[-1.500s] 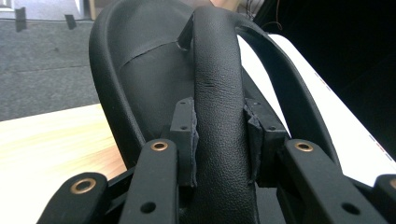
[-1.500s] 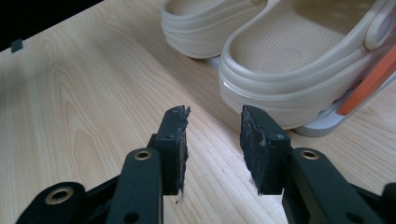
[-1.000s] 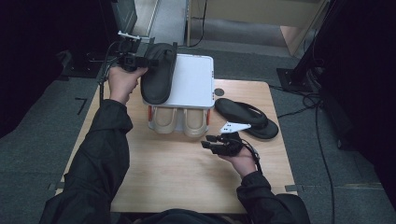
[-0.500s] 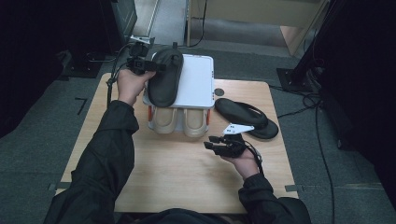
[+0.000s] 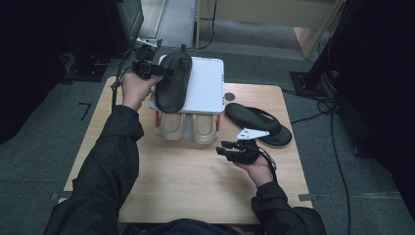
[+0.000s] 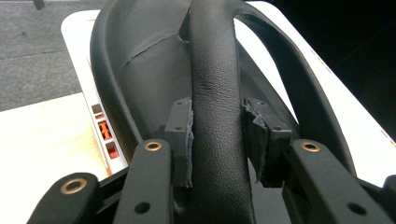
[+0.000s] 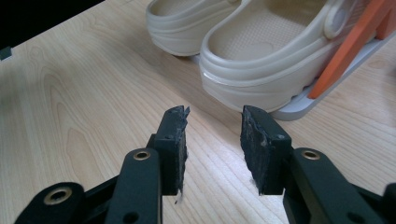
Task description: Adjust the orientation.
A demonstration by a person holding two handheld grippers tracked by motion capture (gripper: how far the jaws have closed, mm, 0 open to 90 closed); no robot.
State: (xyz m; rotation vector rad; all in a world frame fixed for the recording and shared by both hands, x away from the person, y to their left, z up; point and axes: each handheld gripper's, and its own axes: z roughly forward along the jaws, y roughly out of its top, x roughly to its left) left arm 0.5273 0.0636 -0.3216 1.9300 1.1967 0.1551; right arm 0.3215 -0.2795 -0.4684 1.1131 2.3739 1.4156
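Gripping a black sandal's strap (image 6: 217, 93), the left gripper (image 6: 217, 140) is clenched; the right gripper (image 7: 212, 149) gapes, no writing legible.

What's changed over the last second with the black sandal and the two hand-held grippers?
The left hand-held gripper, shut on the black sandal by its strap, carried it rightward and farther over the white rack top. The right hand-held gripper stayed open above the table; the other sandal and beige clogs did not move.
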